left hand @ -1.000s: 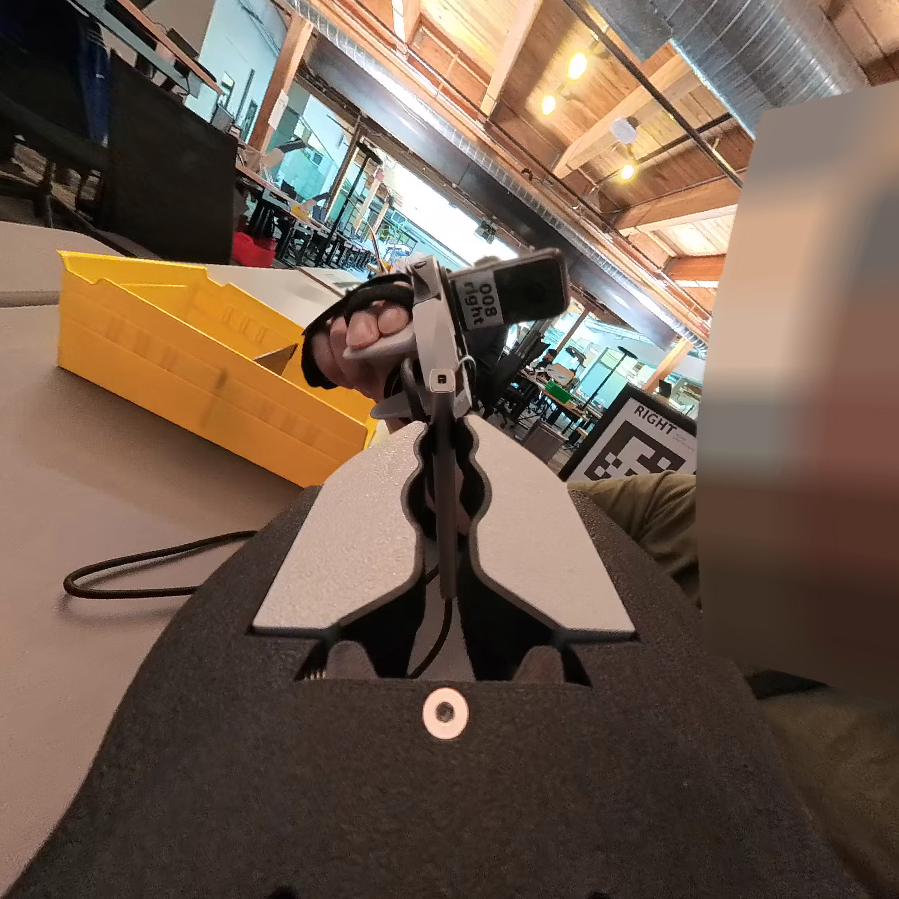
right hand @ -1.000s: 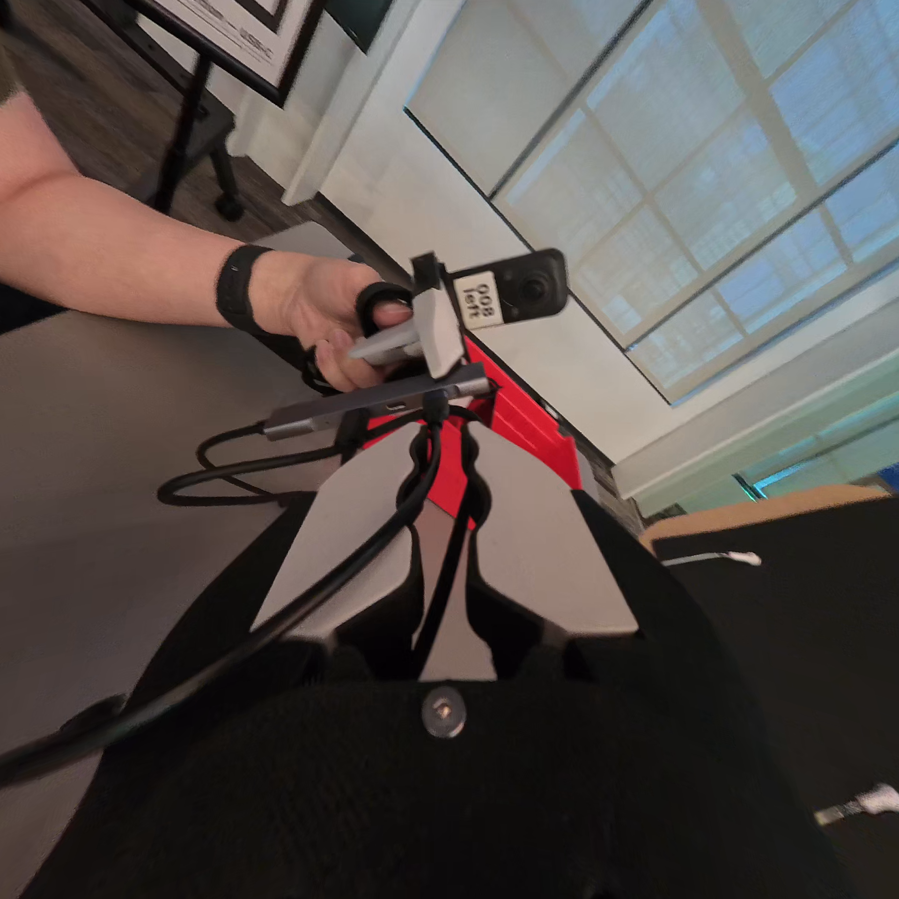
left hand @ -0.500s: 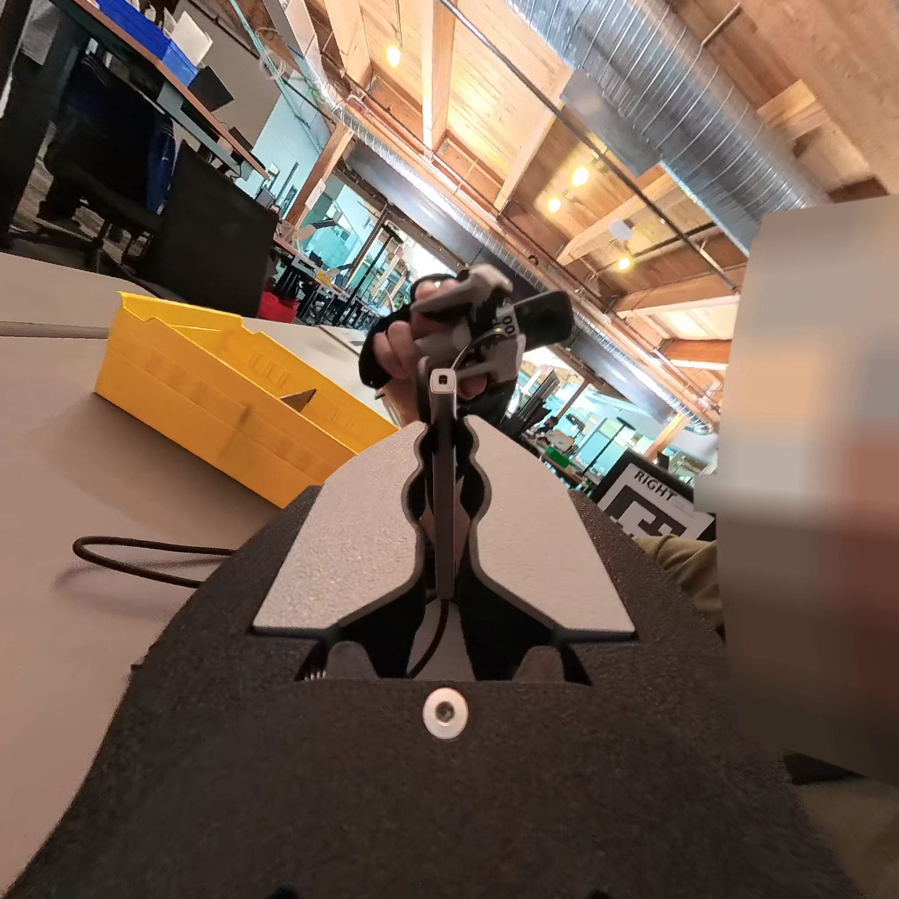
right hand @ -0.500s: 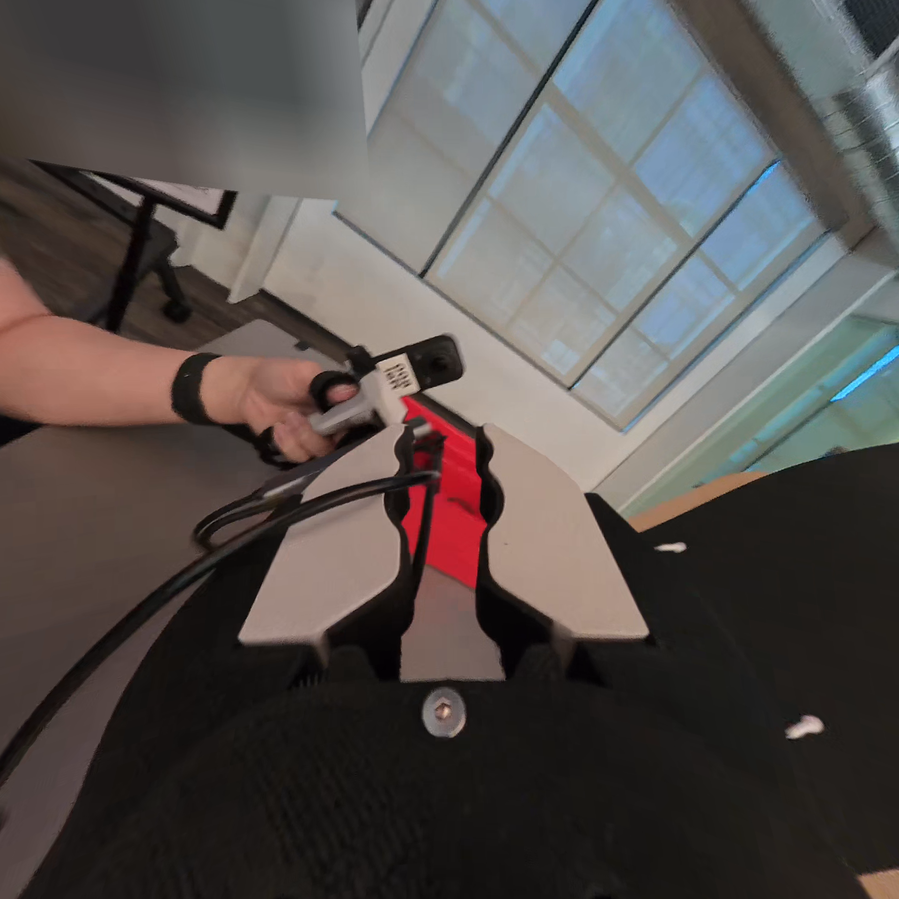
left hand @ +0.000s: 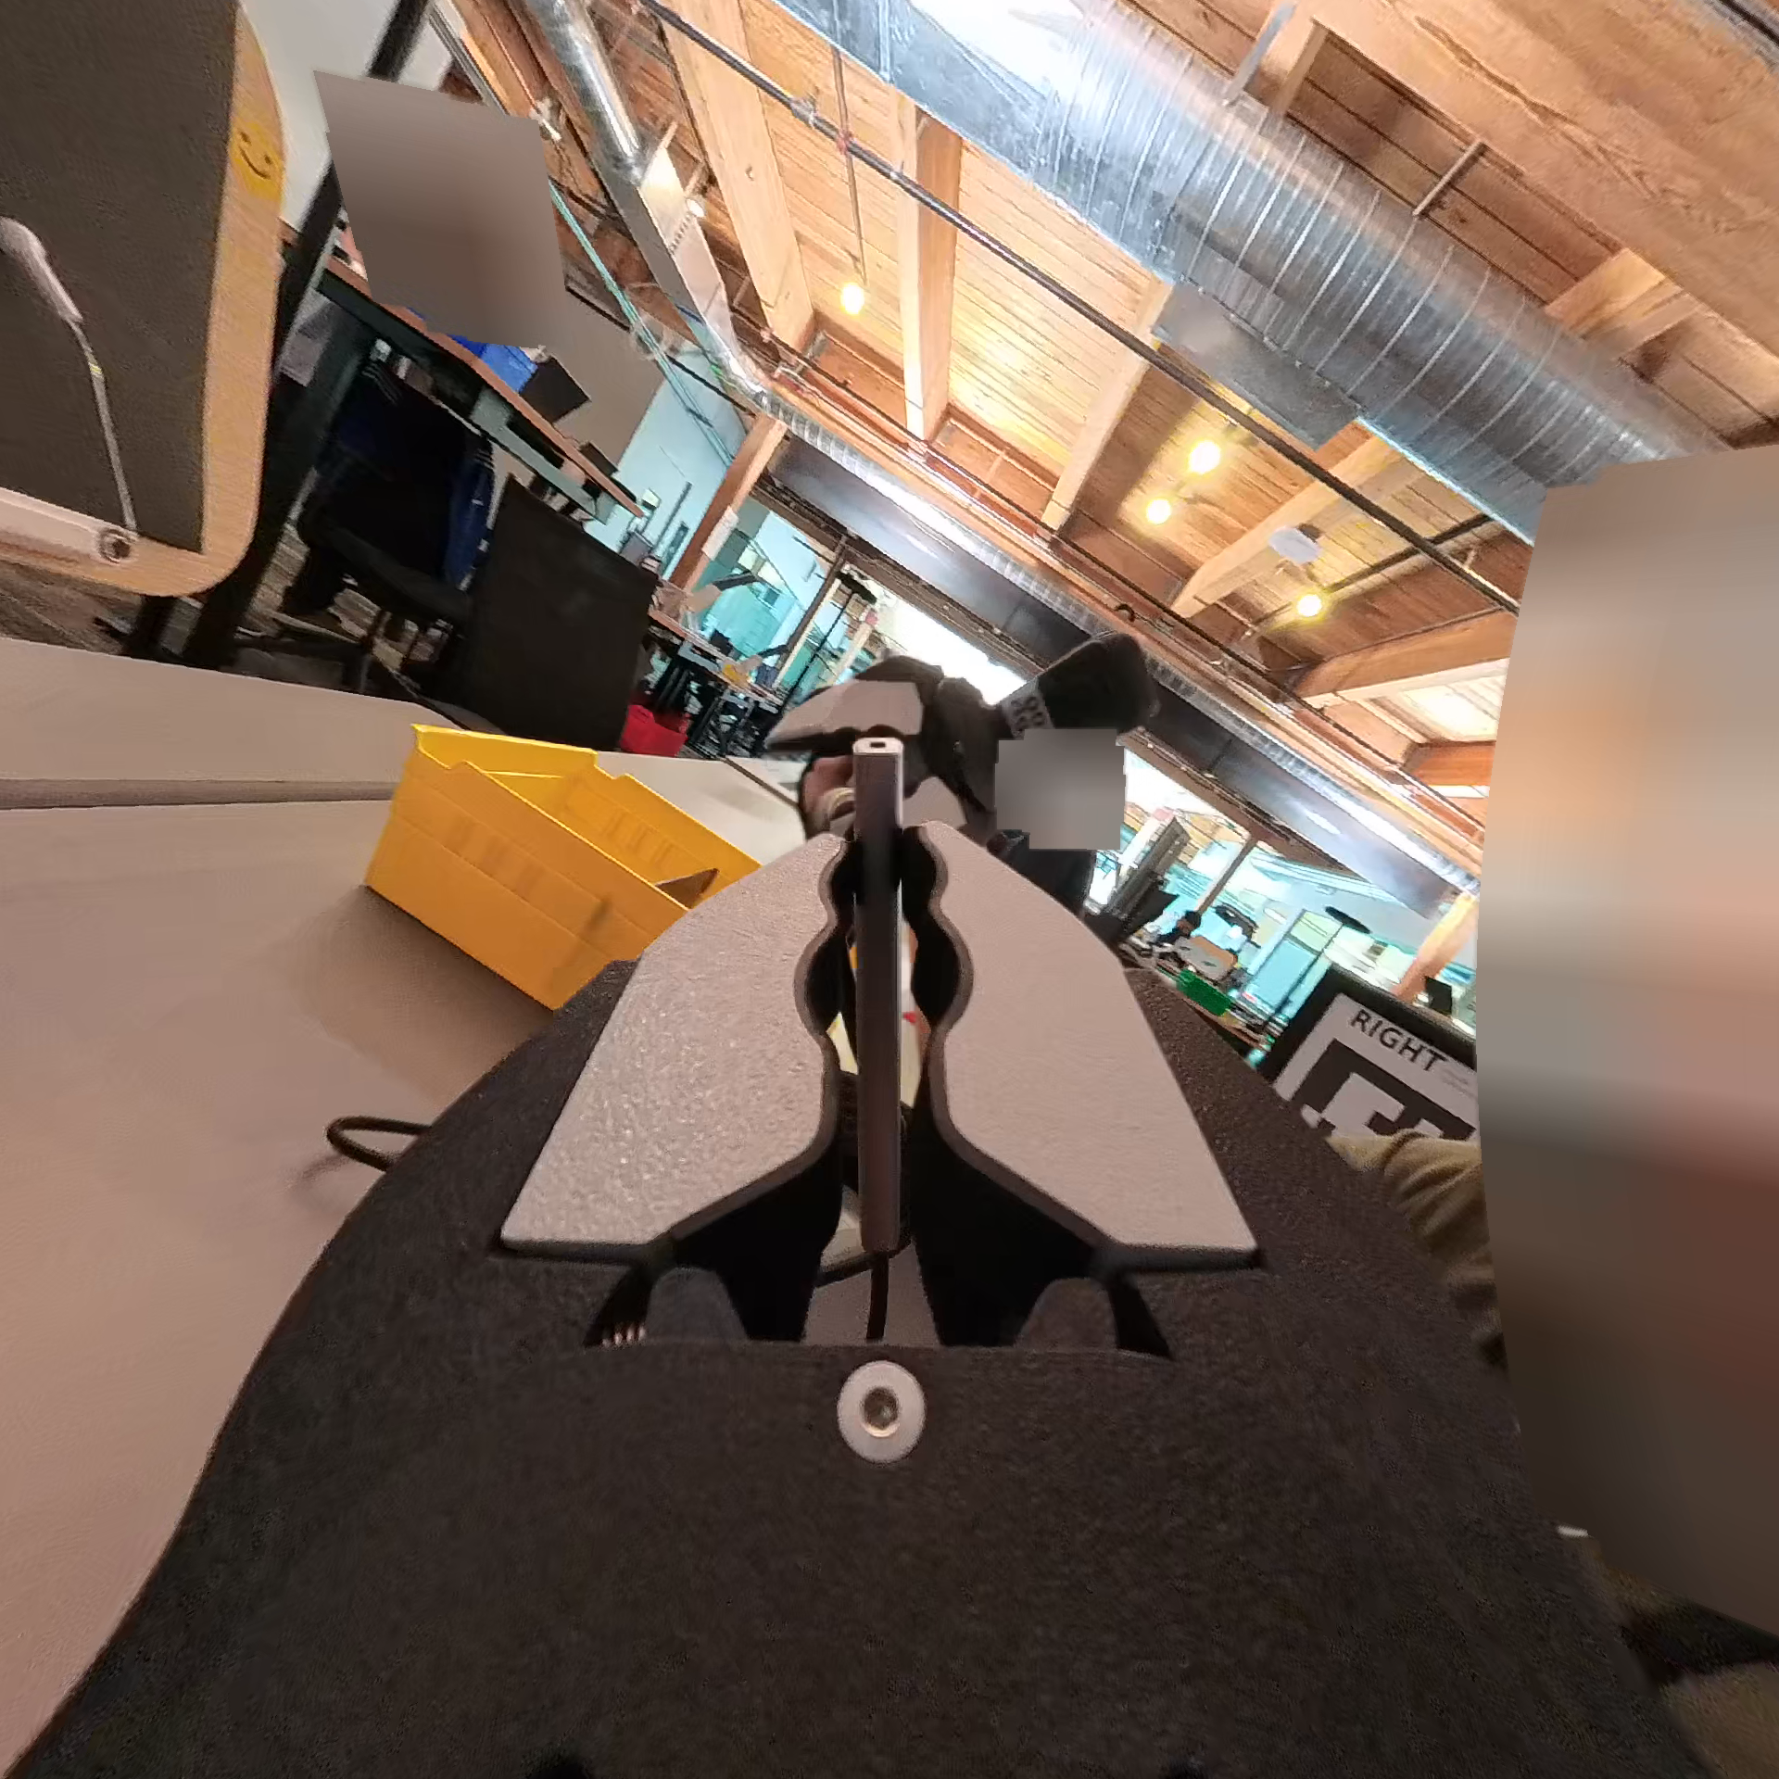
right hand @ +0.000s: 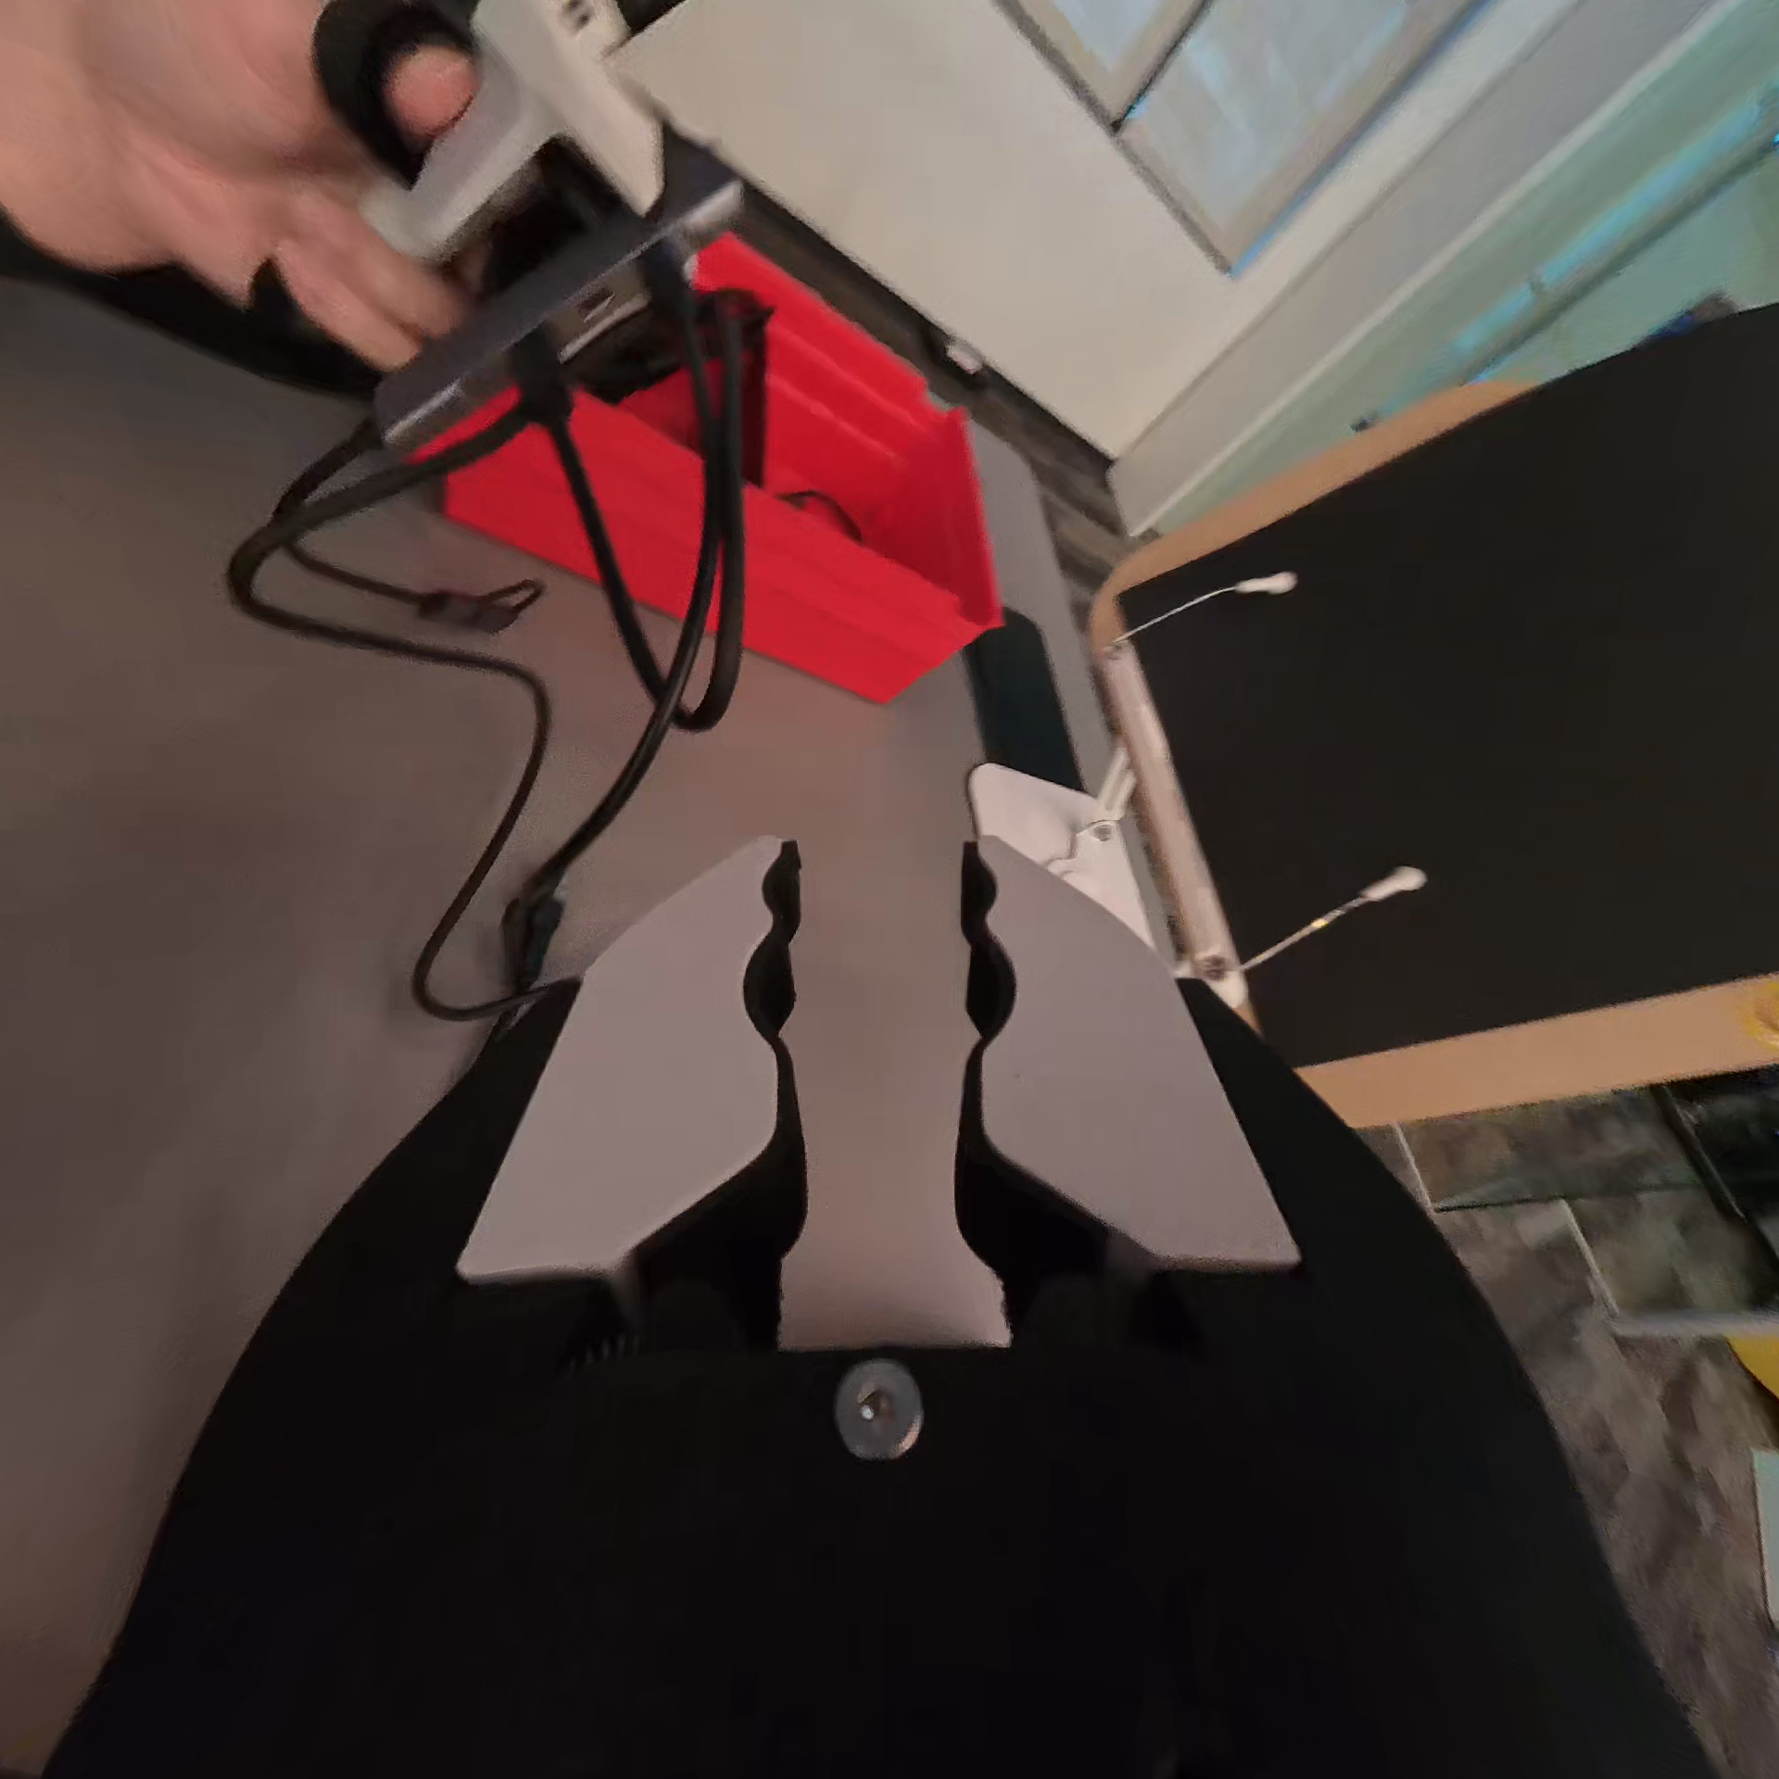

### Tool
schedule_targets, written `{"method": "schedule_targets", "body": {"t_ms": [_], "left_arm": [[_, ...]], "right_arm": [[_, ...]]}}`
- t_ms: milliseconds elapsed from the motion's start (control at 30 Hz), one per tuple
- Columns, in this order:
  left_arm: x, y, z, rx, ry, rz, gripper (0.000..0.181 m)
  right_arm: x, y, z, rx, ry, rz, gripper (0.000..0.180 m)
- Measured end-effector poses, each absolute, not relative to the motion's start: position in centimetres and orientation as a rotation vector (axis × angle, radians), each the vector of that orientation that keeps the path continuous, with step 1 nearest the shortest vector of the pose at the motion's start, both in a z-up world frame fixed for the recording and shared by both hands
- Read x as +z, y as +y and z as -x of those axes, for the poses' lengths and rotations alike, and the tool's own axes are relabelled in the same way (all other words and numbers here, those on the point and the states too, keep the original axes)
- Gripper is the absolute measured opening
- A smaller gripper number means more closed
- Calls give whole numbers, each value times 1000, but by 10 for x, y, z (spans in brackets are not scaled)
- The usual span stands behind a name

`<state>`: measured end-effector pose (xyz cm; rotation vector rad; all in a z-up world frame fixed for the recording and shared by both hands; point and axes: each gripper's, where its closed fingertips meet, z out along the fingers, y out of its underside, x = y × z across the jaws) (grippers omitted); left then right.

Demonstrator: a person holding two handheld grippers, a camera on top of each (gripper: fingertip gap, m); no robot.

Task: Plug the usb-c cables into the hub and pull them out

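While our left gripper [left hand: 878,847] clamps the slim grey metal hub [left hand: 878,1001] lengthwise, end pointing forward, our right gripper [right hand: 878,852] hangs with jaws apart, empty, black cables [right hand: 664,539] dangling.

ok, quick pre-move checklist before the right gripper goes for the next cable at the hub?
1. Left gripper clamped on the hub: ok, fingers closed on the slim grey bar.
2. Right gripper free to grasp: ok, jaws apart, nothing between them.
3. Cables seated in the hub: ok, two black cables hang from its edge; how deeply they are seated, cannot tell, the frame is blurred.
4. Hub lifted off the table: ok, held up above the red bin.
5. Slack free of snags: cannot tell, the cables loop over the table and one runs beside the right gripper's left finger.
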<state>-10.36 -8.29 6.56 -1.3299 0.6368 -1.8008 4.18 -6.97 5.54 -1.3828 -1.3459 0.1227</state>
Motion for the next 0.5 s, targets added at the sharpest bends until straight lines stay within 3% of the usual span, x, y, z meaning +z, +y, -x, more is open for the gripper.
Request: {"method": "schedule_targets", "body": {"t_ms": [200,500], "left_arm": [[66,-75,107,-1767,569,1332,9],[60,-77,99,-1825,549,1360,8]], "right_arm": [[98,-107,-2,326,-1294,1221,24],[30,-98,73,-52,-1577,1052,20]]}}
